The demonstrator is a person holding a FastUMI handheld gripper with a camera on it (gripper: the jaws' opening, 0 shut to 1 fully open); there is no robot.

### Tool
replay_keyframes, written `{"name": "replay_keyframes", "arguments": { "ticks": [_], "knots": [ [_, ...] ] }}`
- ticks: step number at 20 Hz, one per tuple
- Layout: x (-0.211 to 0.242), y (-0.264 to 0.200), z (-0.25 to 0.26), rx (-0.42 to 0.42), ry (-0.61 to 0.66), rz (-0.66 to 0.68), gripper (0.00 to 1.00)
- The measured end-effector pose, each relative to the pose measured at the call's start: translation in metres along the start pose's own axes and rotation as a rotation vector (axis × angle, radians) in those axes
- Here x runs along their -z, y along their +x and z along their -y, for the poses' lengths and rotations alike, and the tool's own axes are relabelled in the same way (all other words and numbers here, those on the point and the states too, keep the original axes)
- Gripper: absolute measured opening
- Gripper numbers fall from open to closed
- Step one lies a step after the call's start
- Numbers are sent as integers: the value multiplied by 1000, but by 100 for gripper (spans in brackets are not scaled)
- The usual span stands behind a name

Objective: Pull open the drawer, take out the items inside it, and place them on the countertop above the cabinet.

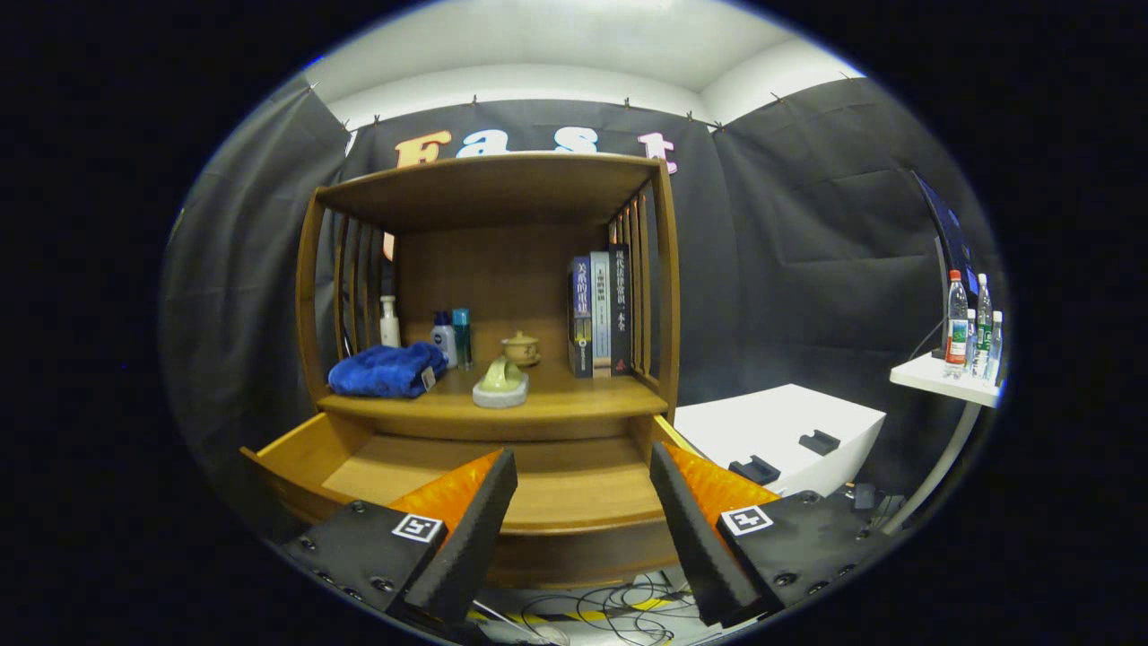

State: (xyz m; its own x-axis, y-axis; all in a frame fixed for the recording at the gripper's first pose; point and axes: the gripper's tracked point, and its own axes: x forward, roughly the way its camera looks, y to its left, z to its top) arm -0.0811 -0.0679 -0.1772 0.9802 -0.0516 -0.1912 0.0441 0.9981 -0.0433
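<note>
A wooden cabinet stands ahead with its drawer (538,489) pulled open just beyond my fingers; the drawer's visible floor is bare wood. On the countertop (574,404) above it lie a folded blue towel (386,370) at the left and a pale green piece on a white base (500,384) near the middle. My gripper (583,502) hangs in front of the drawer's front edge, open, with nothing between its fingers.
At the back of the countertop stand a white pump bottle (389,323), two small bottles (453,339), a little teapot (521,348) and several upright books (599,314). A white box (780,431) sits right of the cabinet, a side table with water bottles (973,327) farther right. Cables (619,610) lie on the floor below.
</note>
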Motion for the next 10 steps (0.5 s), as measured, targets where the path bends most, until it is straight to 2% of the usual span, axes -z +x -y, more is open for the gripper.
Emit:
{"name": "replay_keyframes", "arguments": {
  "ticks": [10],
  "knots": [
    [67, -1, 4, -5, 15, -102, 97]
  ]
}}
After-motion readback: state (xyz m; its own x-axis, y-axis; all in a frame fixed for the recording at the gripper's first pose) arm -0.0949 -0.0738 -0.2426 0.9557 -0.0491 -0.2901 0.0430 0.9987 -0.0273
